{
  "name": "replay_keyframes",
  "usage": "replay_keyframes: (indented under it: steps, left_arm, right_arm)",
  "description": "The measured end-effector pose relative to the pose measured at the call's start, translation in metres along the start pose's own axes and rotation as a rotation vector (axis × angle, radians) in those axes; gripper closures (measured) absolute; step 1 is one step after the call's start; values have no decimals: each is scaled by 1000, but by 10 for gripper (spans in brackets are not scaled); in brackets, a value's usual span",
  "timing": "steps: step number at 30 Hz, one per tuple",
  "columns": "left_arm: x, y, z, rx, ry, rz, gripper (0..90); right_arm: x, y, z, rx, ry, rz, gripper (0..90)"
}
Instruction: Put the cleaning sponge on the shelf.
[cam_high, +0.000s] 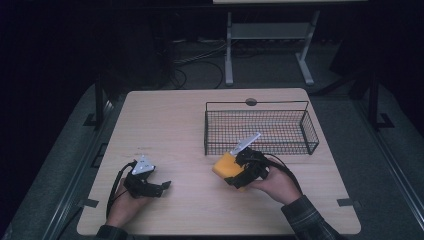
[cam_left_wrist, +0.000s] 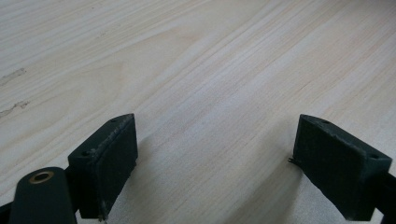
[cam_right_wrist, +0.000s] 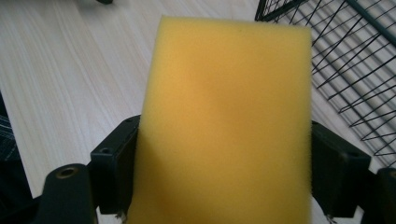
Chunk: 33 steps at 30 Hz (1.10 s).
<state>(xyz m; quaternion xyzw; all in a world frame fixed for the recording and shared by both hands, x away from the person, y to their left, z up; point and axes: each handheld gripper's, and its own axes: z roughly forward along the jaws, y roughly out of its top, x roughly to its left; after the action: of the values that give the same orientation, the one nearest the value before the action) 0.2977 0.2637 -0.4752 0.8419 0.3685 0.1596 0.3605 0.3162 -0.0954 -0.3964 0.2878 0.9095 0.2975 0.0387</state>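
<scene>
We see a pale wooden tabletop (cam_high: 165, 125) with a black wire basket (cam_high: 260, 131) standing on it. Just in front of the basket's near wall, the right gripper (cam_high: 239, 172) holds a yellow sponge (cam_right_wrist: 224, 126) clear of the wood, its jaws pressed against the sponge's two long sides. Well to the left of the basket, the left gripper (cam_left_wrist: 215, 163) rests low over bare wood, its jaws spread wide with nothing between them. We judge the sponge light, soft and springy: it should squash under a firm squeeze but not slip or break. The grip across its narrow width, near one end, looks a sound place to hold it.
</scene>
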Motion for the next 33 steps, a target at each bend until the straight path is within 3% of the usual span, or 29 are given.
replay_keyframes:
  steps: [33]
  left_arm:
    - [0,0,0,0,1,2,129]
  right_arm:
    - [-34,47,-31,-41,-43,-6,220]
